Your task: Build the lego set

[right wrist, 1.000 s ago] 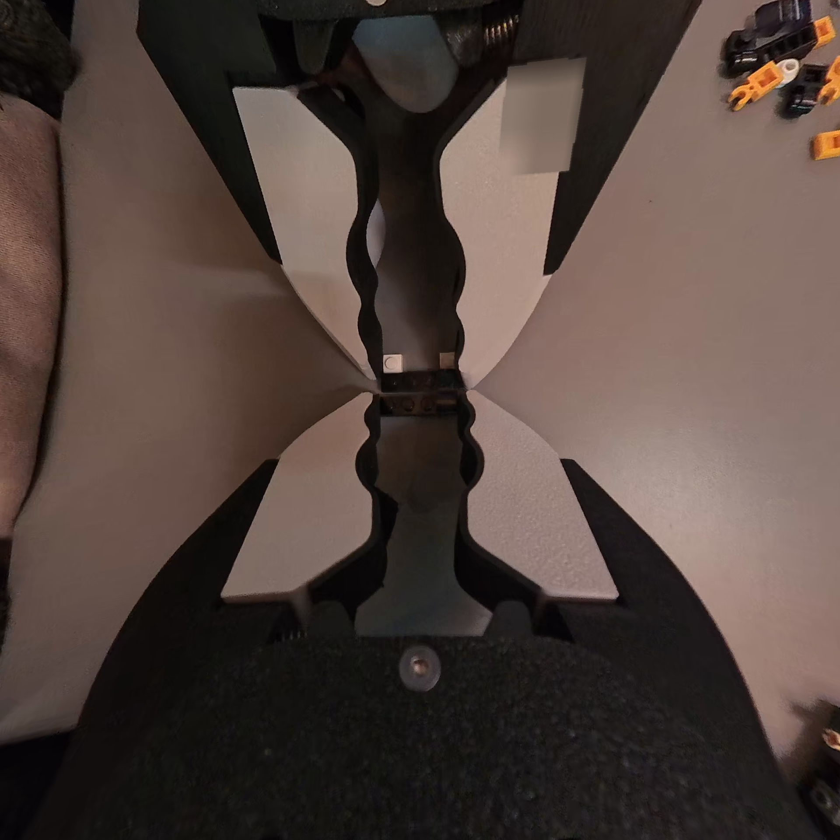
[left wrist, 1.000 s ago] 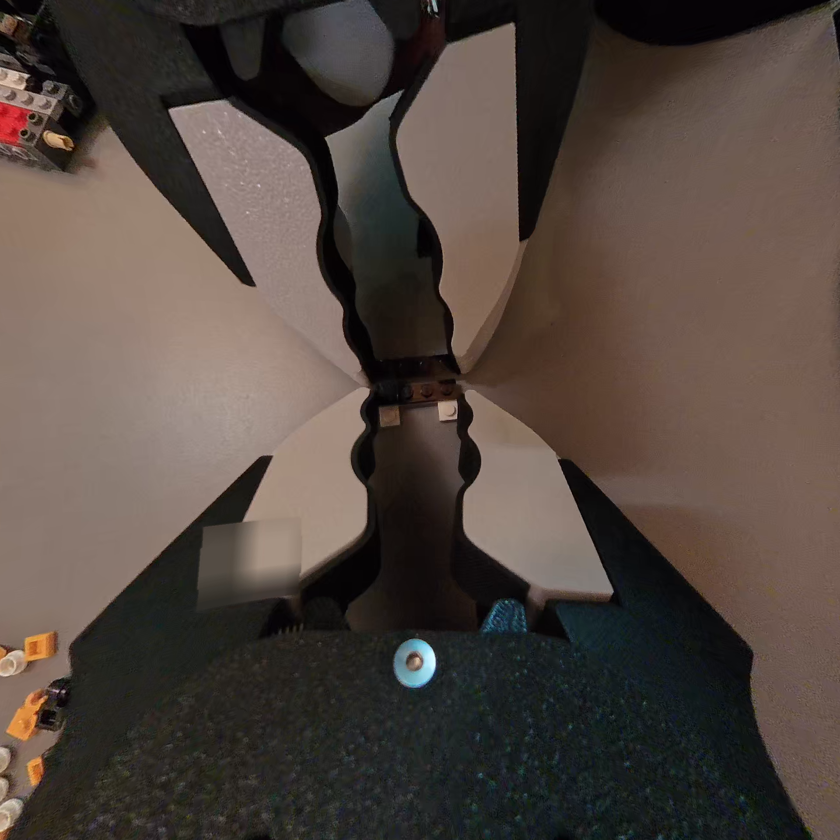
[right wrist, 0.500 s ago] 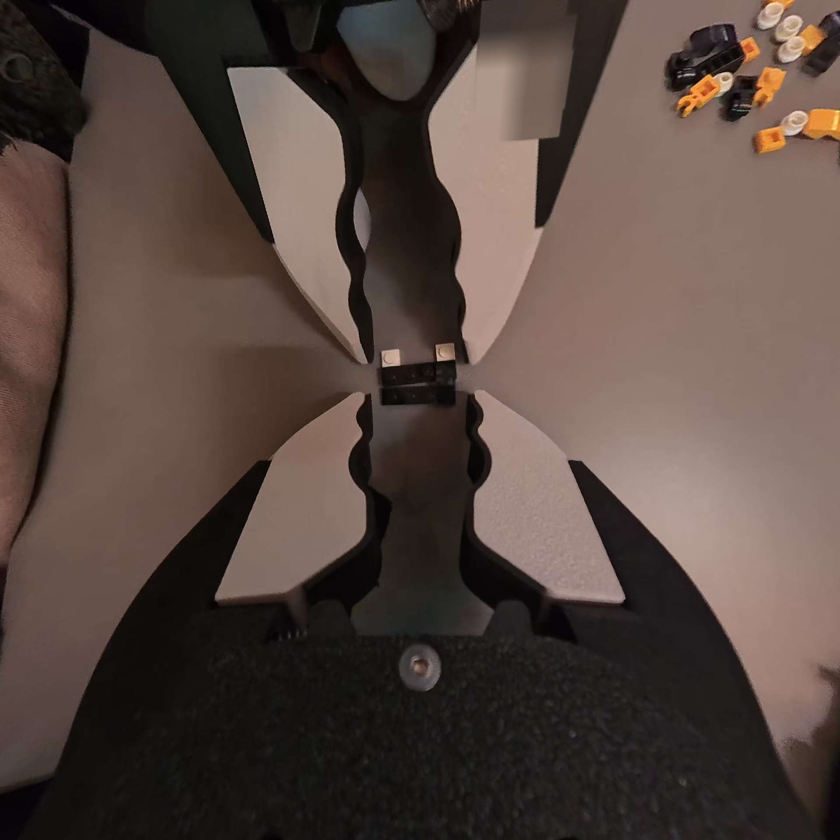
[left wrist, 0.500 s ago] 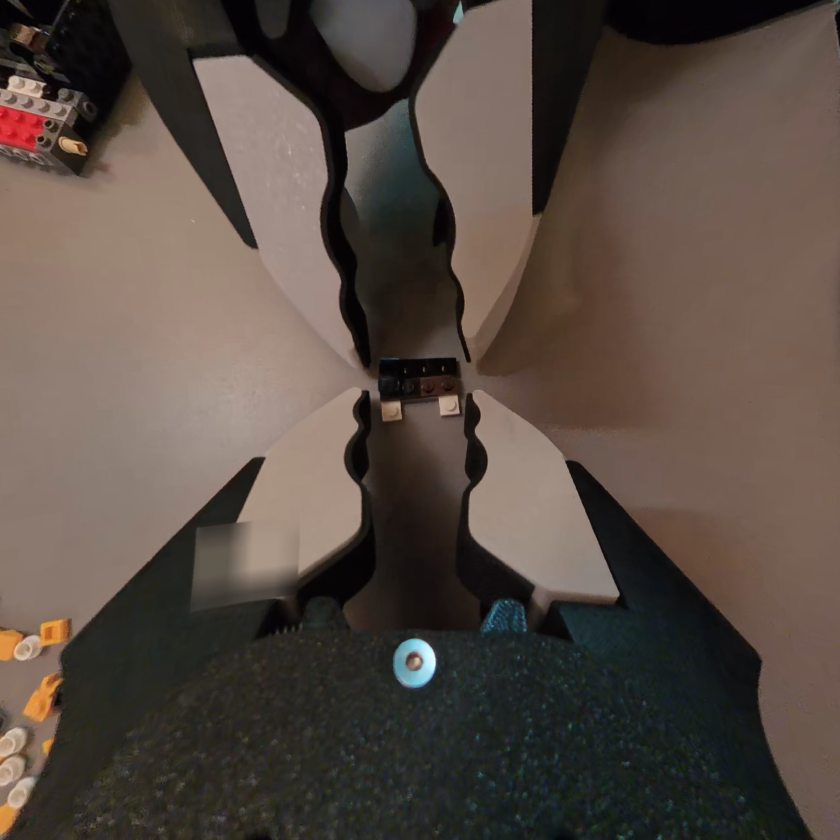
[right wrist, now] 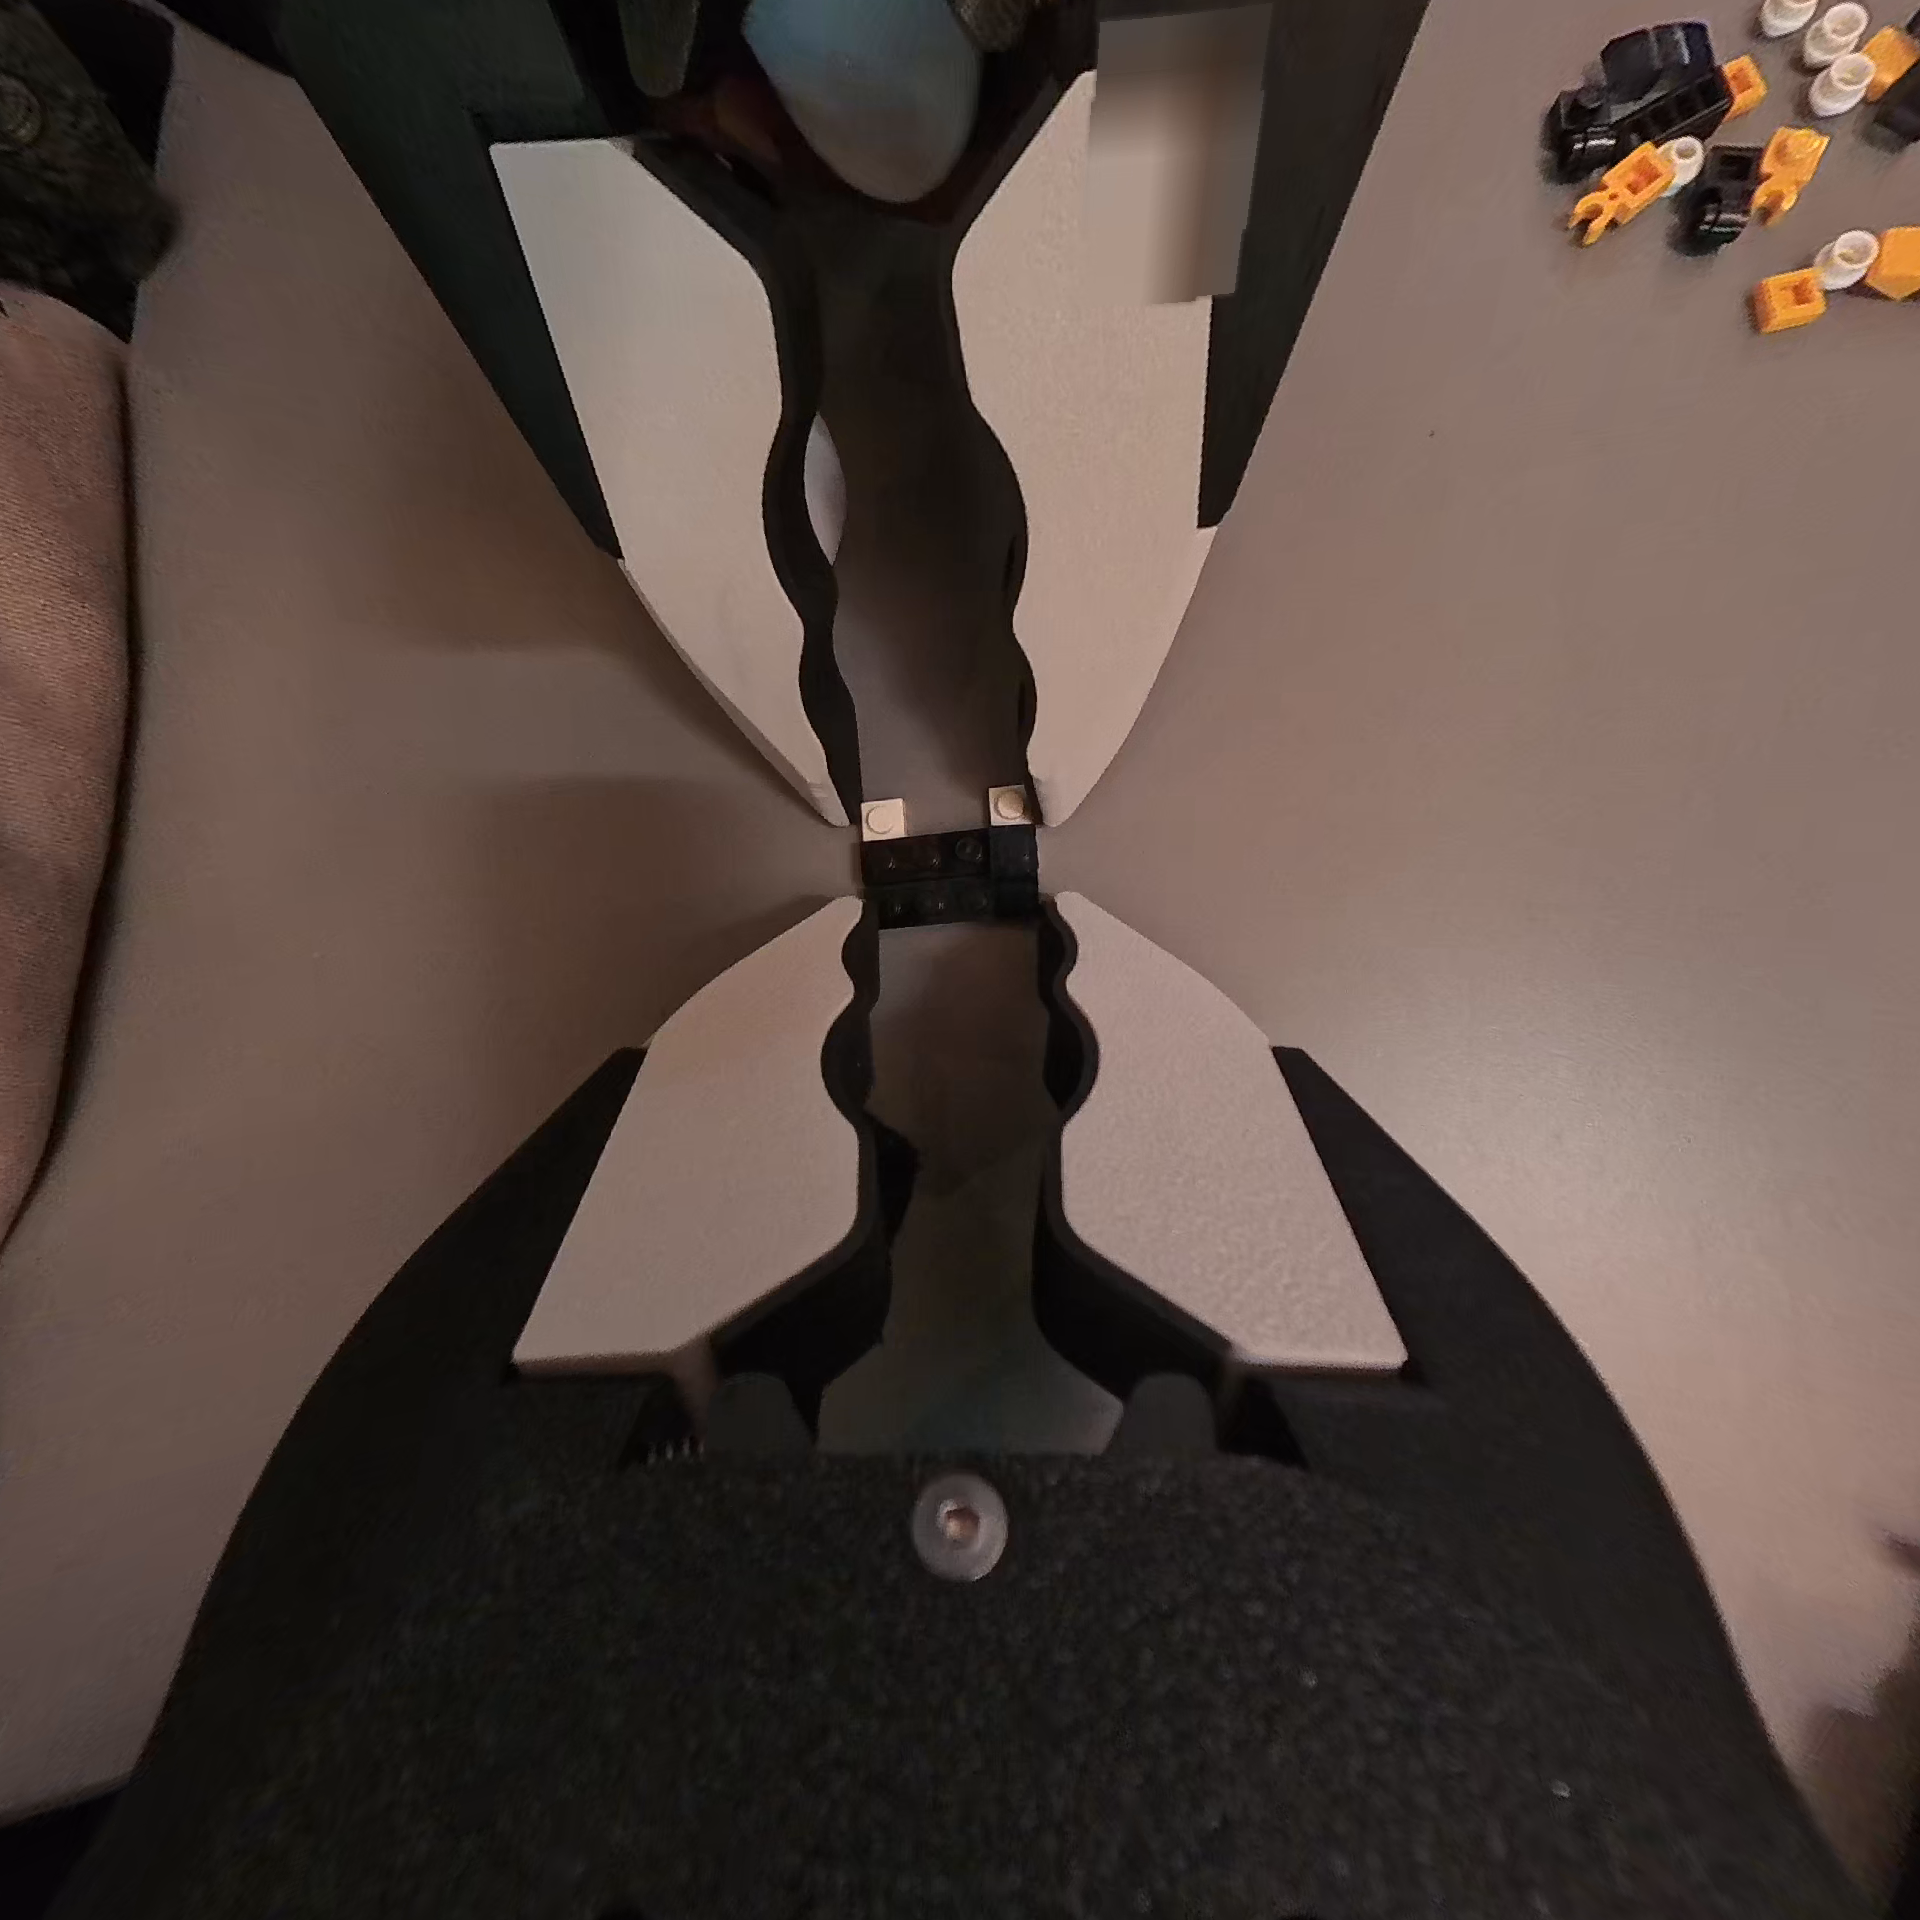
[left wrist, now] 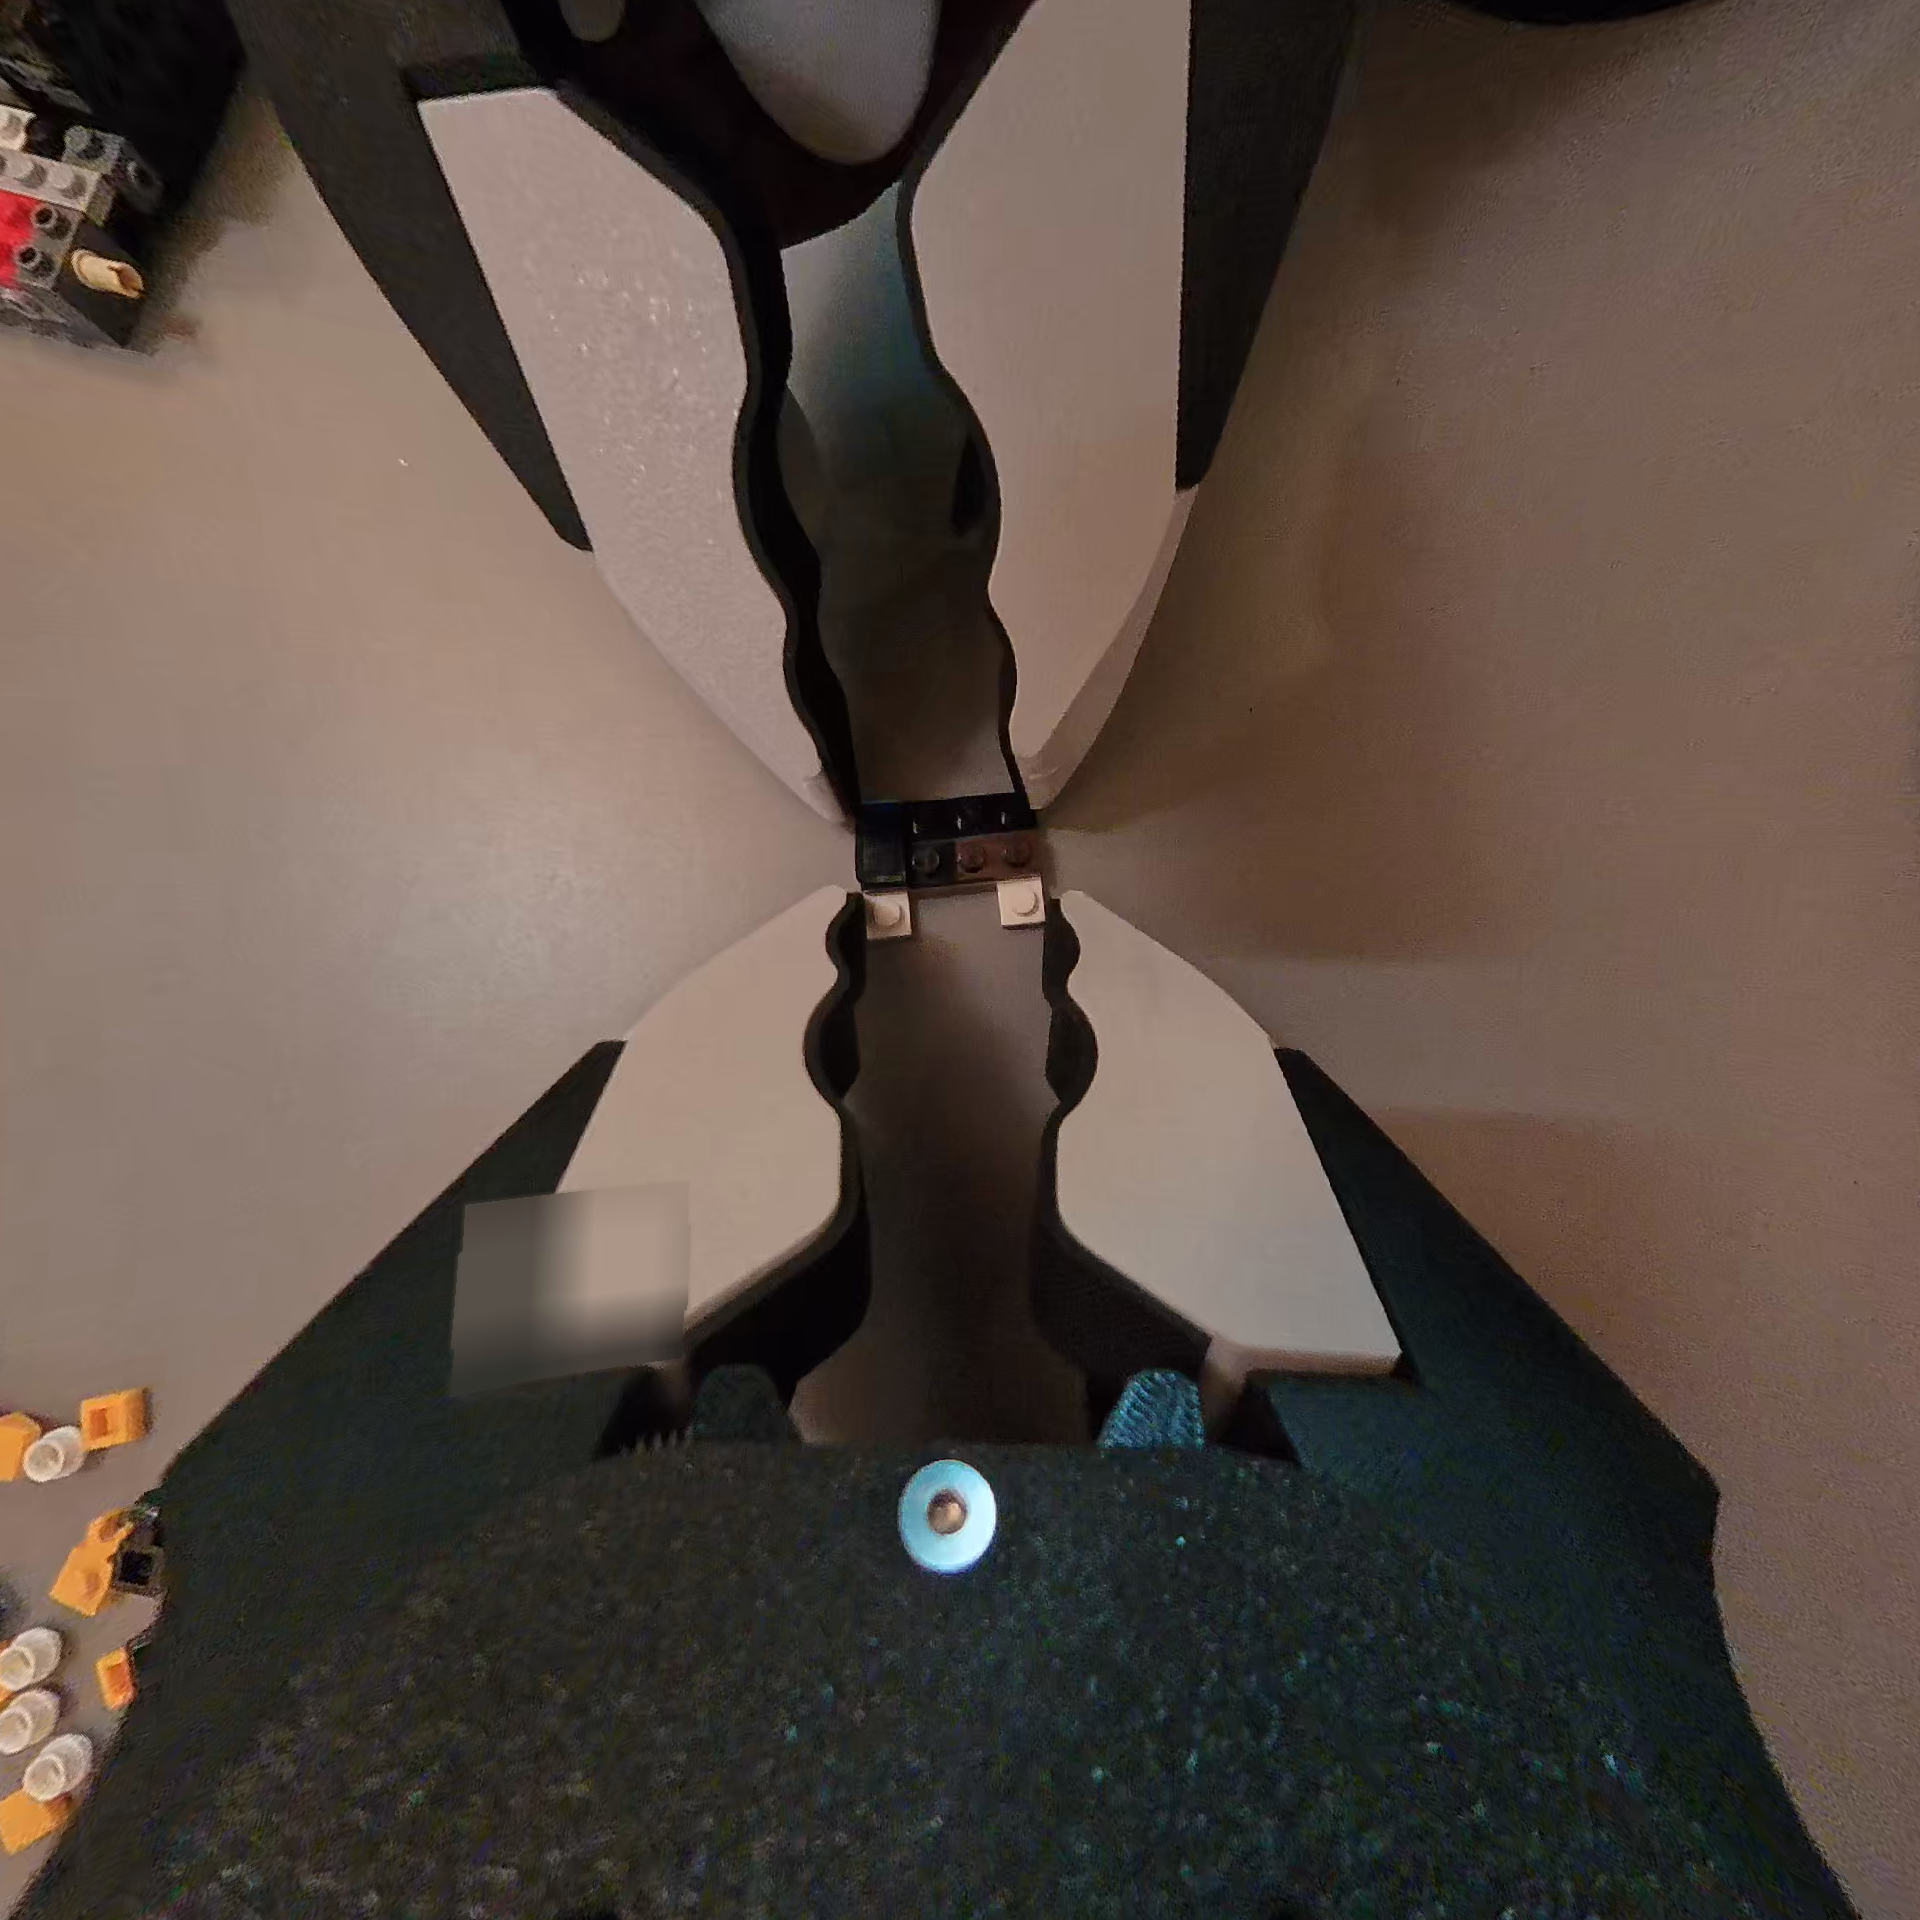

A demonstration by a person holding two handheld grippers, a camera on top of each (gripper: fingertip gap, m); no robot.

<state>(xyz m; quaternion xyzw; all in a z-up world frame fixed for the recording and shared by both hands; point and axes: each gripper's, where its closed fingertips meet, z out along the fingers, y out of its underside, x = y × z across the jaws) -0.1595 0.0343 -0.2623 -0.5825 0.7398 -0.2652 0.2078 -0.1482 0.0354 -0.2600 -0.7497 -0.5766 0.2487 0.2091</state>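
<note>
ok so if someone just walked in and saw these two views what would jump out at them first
Two grippers meeting tip to tip over a small black lego assembly at the centre of both views: the left gripper from below, the right gripper opposite it. Two little white studded plates sit on its edge nearest the left gripper. Off to the side lies a scatter of orange, white and black loose pieces on the pale table.
</note>
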